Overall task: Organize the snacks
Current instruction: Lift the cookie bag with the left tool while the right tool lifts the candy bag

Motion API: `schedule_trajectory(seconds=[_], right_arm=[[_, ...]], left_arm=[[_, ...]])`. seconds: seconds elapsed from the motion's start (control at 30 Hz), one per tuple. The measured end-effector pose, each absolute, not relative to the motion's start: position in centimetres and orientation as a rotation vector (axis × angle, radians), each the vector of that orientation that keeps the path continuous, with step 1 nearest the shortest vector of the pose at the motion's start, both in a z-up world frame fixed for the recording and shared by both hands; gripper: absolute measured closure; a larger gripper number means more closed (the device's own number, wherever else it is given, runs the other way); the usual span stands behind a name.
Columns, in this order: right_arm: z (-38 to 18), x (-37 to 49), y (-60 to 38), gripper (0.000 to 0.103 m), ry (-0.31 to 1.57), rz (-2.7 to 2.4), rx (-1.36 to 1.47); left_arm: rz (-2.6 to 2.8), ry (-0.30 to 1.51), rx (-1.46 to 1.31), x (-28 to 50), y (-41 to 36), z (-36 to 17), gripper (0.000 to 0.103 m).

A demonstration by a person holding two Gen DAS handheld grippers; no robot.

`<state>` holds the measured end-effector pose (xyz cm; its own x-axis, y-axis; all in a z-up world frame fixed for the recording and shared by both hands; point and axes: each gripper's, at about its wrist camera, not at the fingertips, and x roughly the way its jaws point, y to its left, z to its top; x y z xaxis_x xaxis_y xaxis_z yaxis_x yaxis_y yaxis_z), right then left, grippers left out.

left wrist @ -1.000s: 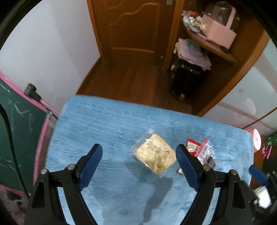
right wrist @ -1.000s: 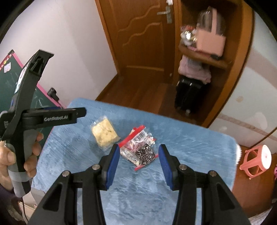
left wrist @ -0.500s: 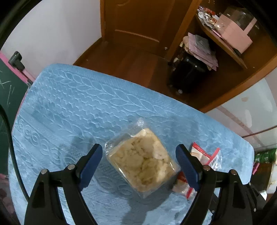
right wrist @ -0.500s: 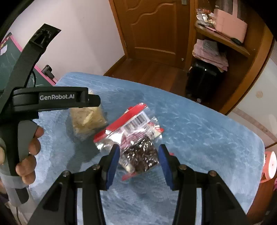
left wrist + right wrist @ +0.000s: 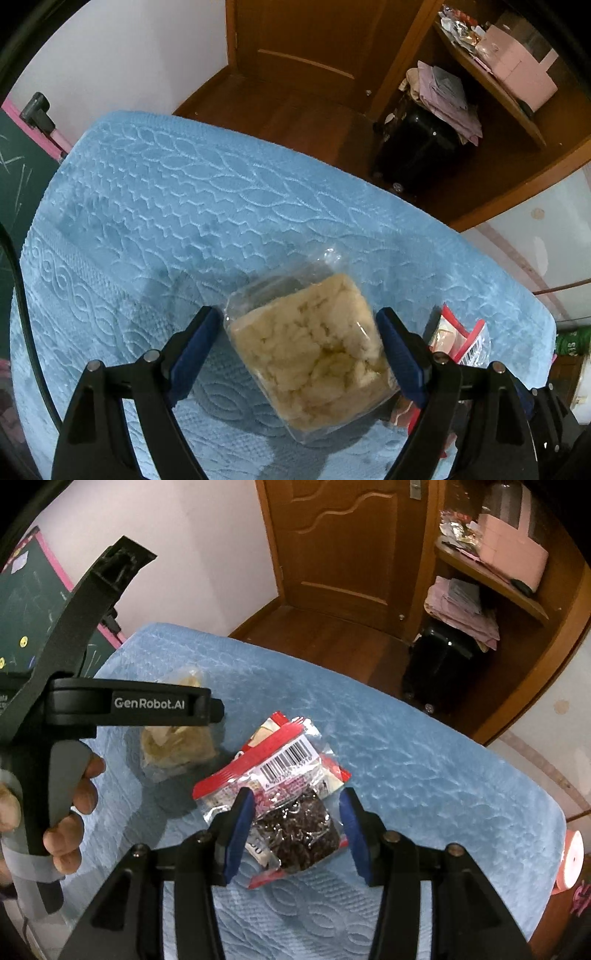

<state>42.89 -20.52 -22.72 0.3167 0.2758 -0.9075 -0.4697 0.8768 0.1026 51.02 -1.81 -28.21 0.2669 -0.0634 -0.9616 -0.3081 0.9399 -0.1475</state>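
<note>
Two snack packs lie on the blue cloth [image 5: 192, 206], and I count nothing else on it. The first is a clear bag of pale chips [image 5: 310, 354], low and centre in my left wrist view. The second is a red-edged bag of dark pieces [image 5: 295, 812] with a barcode label, low and centre in my right wrist view; a corner of it also shows at the lower right of the left view, just beside the chip bag.

My left gripper [image 5: 301, 350] points steeply down with its two blue pads spread wide on either side of the chip bag. The right pad sits against the bag's edge, the left one just beside it; I see no squeeze on the wrapper, so I call it released.

My right gripper [image 5: 295, 830] straddles the dark bag, one pad at each side. Its jaws have just been opening a little, with the bag between them. The left pad overlaps the wrapper's edge and the right one stands apart from it, so nothing is grasped.

In the right view one hand [image 5: 70, 805] shows at the left edge, wrapped on the left gripper's grey handle.

Beyond the cloth, at the upper right of both views: one door [image 5: 332, 542], one black suitcase [image 5: 436, 661], one pink box [image 5: 513, 554] on a shelf.
</note>
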Motion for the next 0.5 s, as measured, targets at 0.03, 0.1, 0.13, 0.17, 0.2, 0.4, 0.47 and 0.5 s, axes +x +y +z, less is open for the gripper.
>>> schedule_trajectory(seconds=[0.03,0.1,0.13,0.17,0.2,0.4,0.47,0.5], right_arm=[[-22.7,42.9,-20.5,0.054,1.149,0.501,-0.196],[-22.6,43.1,-20.7,0.054,1.156,0.514,-0.193],[-22.6,43.2,-20.8,0.054,1.156,0.517,-0.192],[-22.4,43.3,-20.9,0.054,1.157,0.522,-0.19],[-22.4,43.4,-21.0,0.054,1.159,0.526,-0.186],[-22.7,43.2,-20.5,0.047,1.177,0.577,-0.221],[-22.9,43.0,-20.1,0.044,1.176,0.575,-0.247],[-23.1,42.9,-19.8,0.041,1.171,0.57,-0.263]], left_arm=[[0.166,1.301,-0.338,51.2,-1.9,-28.3,0.017],[0.159,1.312,-0.342,51.0,-1.6,-28.3,0.017],[0.156,1.319,-0.343,51.0,-1.5,-28.3,0.017],[0.153,1.325,-0.342,50.9,-1.3,-28.3,0.017],[0.151,1.331,-0.34,51.1,-1.3,-28.3,0.017],[0.136,1.352,-0.317,50.7,-1.4,-28.2,0.017],[0.135,1.357,-0.314,50.7,-1.6,-28.3,0.017],[0.135,1.358,-0.313,50.5,-1.5,-28.2,0.017]])
